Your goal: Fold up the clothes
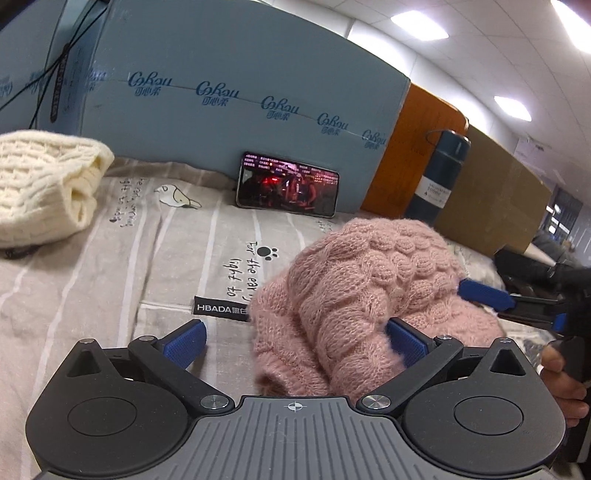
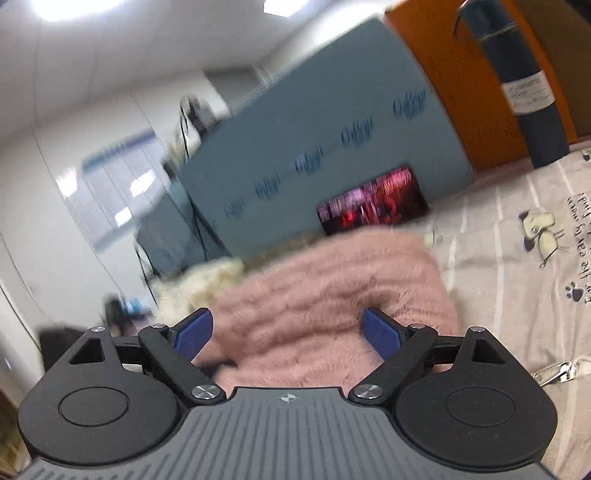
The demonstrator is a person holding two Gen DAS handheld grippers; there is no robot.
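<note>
The pink sweater (image 1: pixel 369 295) lies bundled just ahead of the left gripper (image 1: pixel 295 343), jaws apart; the right gripper (image 2: pixel 288 332) hovers over it, also apart; folding looks nearly finished; next, probably setting it beside the cream sweater (image 1: pixel 44 188).

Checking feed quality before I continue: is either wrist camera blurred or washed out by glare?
Left wrist view: sharp, pink sweater and phone crisp, fisheye bending at the edges. Right wrist view: motion-blurred, the sweater and phone smeared; ceiling light blown out at top.
</note>
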